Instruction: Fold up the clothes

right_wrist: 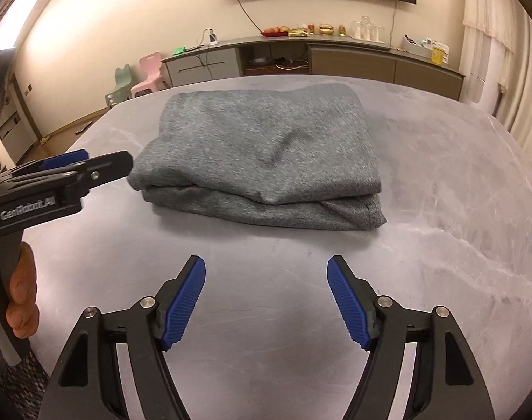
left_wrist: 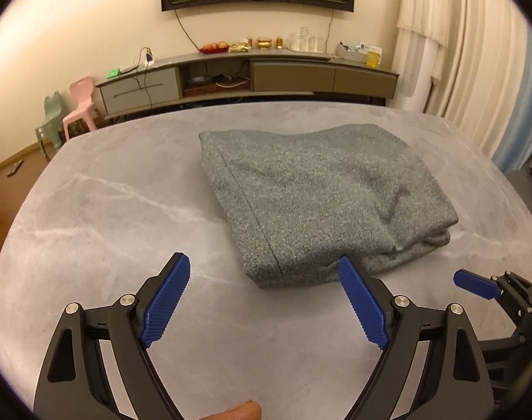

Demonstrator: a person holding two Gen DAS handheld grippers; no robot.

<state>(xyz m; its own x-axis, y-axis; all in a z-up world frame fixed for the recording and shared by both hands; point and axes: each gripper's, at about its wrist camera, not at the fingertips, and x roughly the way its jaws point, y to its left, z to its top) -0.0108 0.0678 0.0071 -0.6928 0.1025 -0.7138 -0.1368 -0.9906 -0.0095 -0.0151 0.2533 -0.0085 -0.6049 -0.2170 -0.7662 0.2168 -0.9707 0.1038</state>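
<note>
The grey garment (right_wrist: 262, 154) lies folded into a compact, layered rectangle near the middle of the marble-look table (right_wrist: 458, 245), edges roughly aligned, one crease across the top. The folding appears essentially complete; at most a final smoothing or squaring remains. The left gripper (left_wrist: 264, 271) stands with jaws wide apart, nothing between them, just beside the garment's near edge. The right gripper (right_wrist: 266, 273) is likewise spread and empty, short of the cloth. No basket, bin or other container for the clothes is visible on the table
</note>
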